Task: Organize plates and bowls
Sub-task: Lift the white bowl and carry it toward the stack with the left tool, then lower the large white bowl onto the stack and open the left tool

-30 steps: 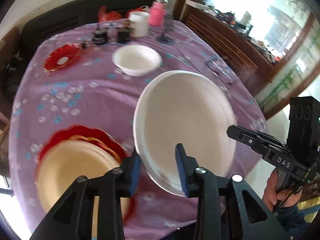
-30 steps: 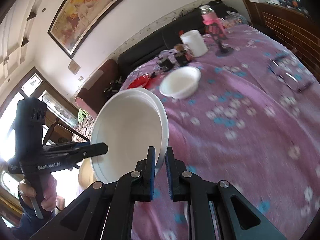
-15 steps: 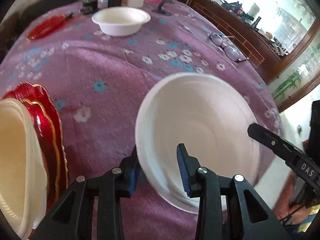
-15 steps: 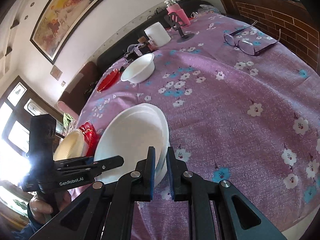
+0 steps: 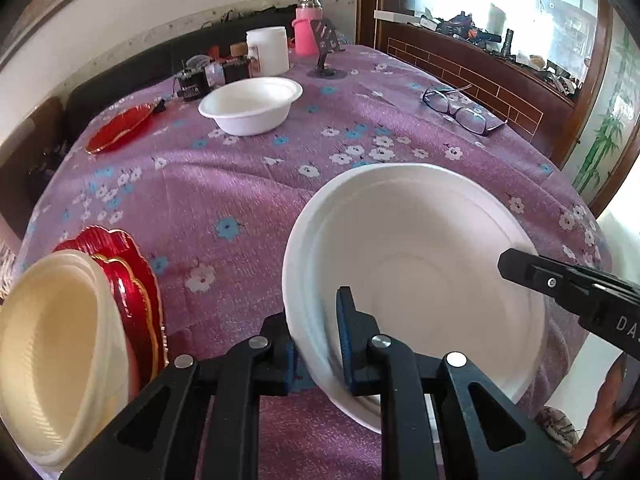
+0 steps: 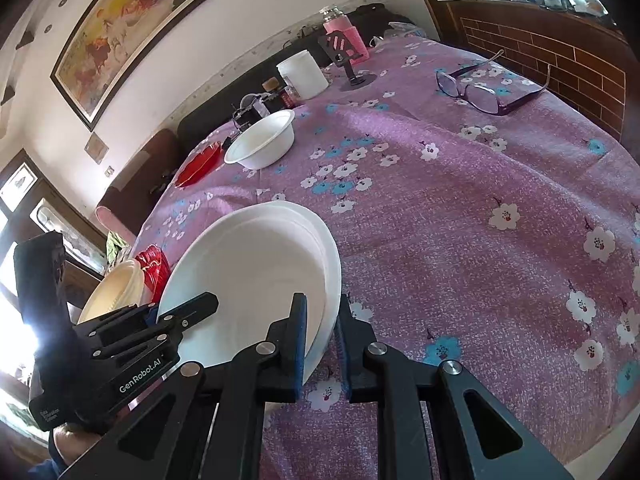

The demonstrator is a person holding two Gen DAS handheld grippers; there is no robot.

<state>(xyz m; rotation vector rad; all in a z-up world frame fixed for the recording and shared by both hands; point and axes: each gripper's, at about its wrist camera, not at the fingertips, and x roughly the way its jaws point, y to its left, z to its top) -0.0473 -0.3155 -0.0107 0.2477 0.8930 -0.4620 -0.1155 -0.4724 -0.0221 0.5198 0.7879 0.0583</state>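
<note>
Both grippers held one large white bowl (image 5: pixel 420 268) low over the counter (image 5: pixel 260 184). The left gripper (image 5: pixel 318 334) was closing, its fingers astride the near rim; the right gripper (image 6: pixel 322 340) pinched the opposite rim. Left of the left fingers lay a cream bowl (image 5: pixel 52 356) on red plates (image 5: pixel 128 276); beyond sat a small white bowl (image 5: pixel 252 104).

Both claws are chunky matte black plastic with triangular cutouts in the arms and shiny silver screws at the pivots. The left claw (image 5: pixel 316 338) has blue ribbed pads, same as the right claw (image 6: pixel 322 340). White lettering: "GenRobot.AI" on the left one, "DA" showing on the right.
</note>
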